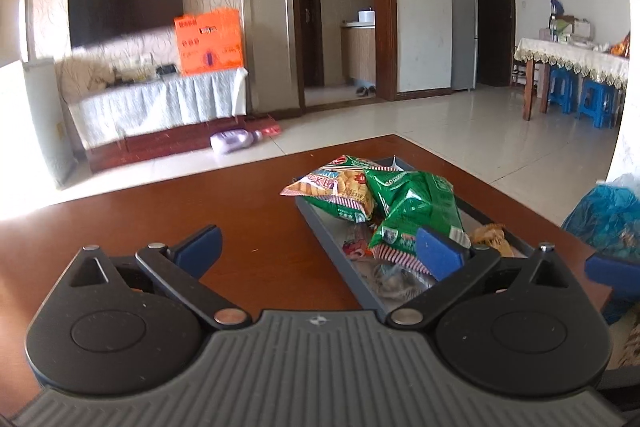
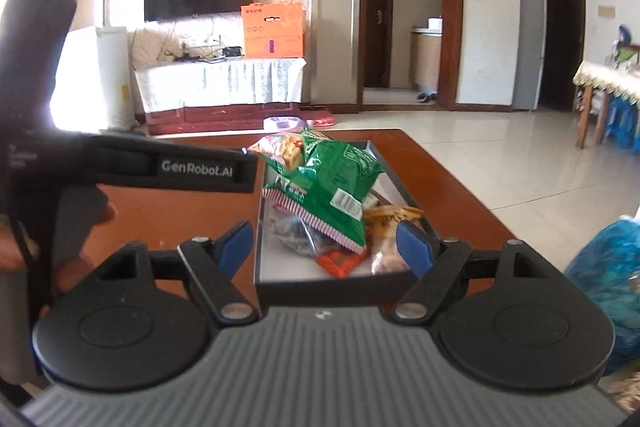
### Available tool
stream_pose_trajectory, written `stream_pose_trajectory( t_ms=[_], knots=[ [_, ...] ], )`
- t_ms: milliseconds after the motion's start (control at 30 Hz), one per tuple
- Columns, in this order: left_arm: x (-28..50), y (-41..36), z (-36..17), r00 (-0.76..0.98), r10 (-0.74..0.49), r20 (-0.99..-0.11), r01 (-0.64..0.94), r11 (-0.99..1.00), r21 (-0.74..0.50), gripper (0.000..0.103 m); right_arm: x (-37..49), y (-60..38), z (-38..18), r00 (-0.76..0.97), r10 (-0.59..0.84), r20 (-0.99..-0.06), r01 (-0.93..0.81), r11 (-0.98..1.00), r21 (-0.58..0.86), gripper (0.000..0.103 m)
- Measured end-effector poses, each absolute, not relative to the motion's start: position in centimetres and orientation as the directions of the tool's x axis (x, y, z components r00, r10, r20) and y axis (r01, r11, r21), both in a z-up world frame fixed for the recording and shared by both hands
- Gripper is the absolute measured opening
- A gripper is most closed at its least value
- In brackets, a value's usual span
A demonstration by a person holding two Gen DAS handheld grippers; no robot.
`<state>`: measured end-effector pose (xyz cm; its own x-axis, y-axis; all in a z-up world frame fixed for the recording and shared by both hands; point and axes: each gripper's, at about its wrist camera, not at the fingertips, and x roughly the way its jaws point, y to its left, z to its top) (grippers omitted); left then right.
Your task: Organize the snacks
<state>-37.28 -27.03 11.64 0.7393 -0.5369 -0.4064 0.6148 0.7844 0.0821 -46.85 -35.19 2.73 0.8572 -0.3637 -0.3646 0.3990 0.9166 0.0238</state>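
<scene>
snack packets, green crinkly foil (image 2: 328, 183), heaped above the shallow grey tray (image 2: 332, 281), may slide off; left gripper (image 1: 320, 247) and right gripper (image 2: 326, 247) gape empty.

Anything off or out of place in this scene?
The snack packets are heaped loosely in the gray tray, the top green bag tilted and one cracker bag overhanging the rim. A purple bottle lies toppled on the floor beyond the table.

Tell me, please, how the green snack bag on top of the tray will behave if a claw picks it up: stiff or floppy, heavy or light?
The green snack bag looks puffed and creased, so it is probably light and will crumple. Its glossy film may slip. Resting on other packets in the tray, it may drag them.
</scene>
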Motion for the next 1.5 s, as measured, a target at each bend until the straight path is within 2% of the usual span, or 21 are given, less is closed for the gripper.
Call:
stream_pose_trajectory(
  t_ms=[133, 333, 467, 633, 867, 1033, 1133, 1300, 1500],
  knots=[
    [-40.4, -25.3, 12.2, 0.742, -0.54, -0.397, 0.621, 0.777, 0.105, 0.103, -49.3, -34.1, 3.1, 0.875, -0.359, -0.325, 0.4, 0.914, 0.066, 0.08],
    [-44.5, -21.7, 13.2, 0.648, -0.677, -0.348, 0.71, 0.703, -0.044, 0.103, -51.5, -34.2, 3.1, 0.862, -0.378, -0.336, 0.43, 0.898, 0.091, 0.08],
    [-45.8, -22.1, 13.3, 0.607, -0.673, -0.422, 0.733, 0.68, -0.03, 0.103, -52.2, -34.8, 3.1, 0.854, -0.378, -0.357, 0.44, 0.891, 0.112, 0.08],
    [-46.1, -21.7, 13.2, 0.615, -0.664, -0.425, 0.721, 0.692, -0.037, 0.103, -52.4, -36.3, 2.6, 0.862, -0.329, -0.385, 0.425, 0.884, 0.197, 0.087],
    [-43.9, -20.9, 13.0, 0.627, -0.641, -0.443, 0.68, 0.727, -0.09, 0.103, -52.5, -36.8, 2.1, 0.874, -0.305, -0.378, 0.412, 0.878, 0.245, 0.087],
    [-41.9, -20.7, 12.3, 0.628, -0.596, -0.5, 0.632, 0.766, -0.118, 0.103, -52.6, -37.4, 2.1, 0.85, -0.357, -0.389, 0.471, 0.845, 0.254, 0.087],
    [-41.5, -20.6, 12.2, 0.631, -0.584, -0.51, 0.626, 0.772, -0.11, 0.103, -52.3, -37.2, 2.3, 0.812, -0.404, -0.42, 0.518, 0.831, 0.202, 0.087],
    [-42.3, -21.8, 11.9, 0.666, -0.544, -0.511, 0.629, 0.777, -0.008, 0.103, -51.9, -37.2, 2.5, 0.795, -0.403, -0.454, 0.509, 0.849, 0.139, 0.087],
    [-42.6, -22.5, 12.0, 0.659, -0.563, -0.499, 0.647, 0.762, -0.006, 0.103, -52.0, -38.0, 2.2, 0.797, -0.356, -0.488, 0.491, 0.852, 0.182, 0.087]
  ],
)
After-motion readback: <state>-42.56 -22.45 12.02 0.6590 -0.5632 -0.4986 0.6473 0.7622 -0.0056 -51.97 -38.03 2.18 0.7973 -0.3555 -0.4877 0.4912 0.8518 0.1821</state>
